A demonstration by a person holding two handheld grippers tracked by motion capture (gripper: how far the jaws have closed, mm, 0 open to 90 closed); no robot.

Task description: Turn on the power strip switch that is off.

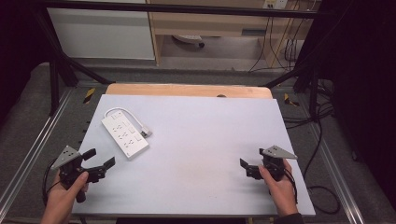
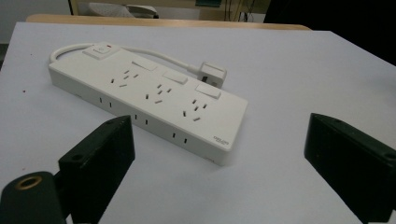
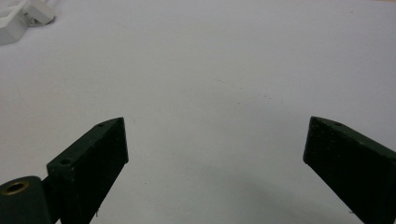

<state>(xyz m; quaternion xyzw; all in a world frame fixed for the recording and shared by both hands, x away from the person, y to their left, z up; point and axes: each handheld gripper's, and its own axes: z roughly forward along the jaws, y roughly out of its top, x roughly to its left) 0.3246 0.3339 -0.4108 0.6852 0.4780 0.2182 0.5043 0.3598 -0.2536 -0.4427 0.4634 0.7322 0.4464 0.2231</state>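
Note:
A white power strip (image 1: 125,133) lies flat on the left part of the white tabletop (image 1: 201,140), its cord looped back so the plug (image 1: 145,132) rests beside it. My left gripper (image 1: 101,157) is held just in front of the strip's near end, jaws wide apart and empty. In the left gripper view the power strip (image 2: 154,100) lies a short way beyond my left gripper (image 2: 218,133), untouched. My right gripper (image 1: 251,157) hovers at the table's right front, open, pointing left over bare tabletop. In the right gripper view, my right gripper (image 3: 215,128) holds nothing; a strip corner (image 3: 11,28) shows far off.
A wooden table edge (image 1: 187,89) runs along the back. Black frame struts (image 1: 58,70) stand at both sides. Cables (image 1: 322,140) trail on the floor to the right. A wooden cabinet (image 1: 210,28) stands behind the table.

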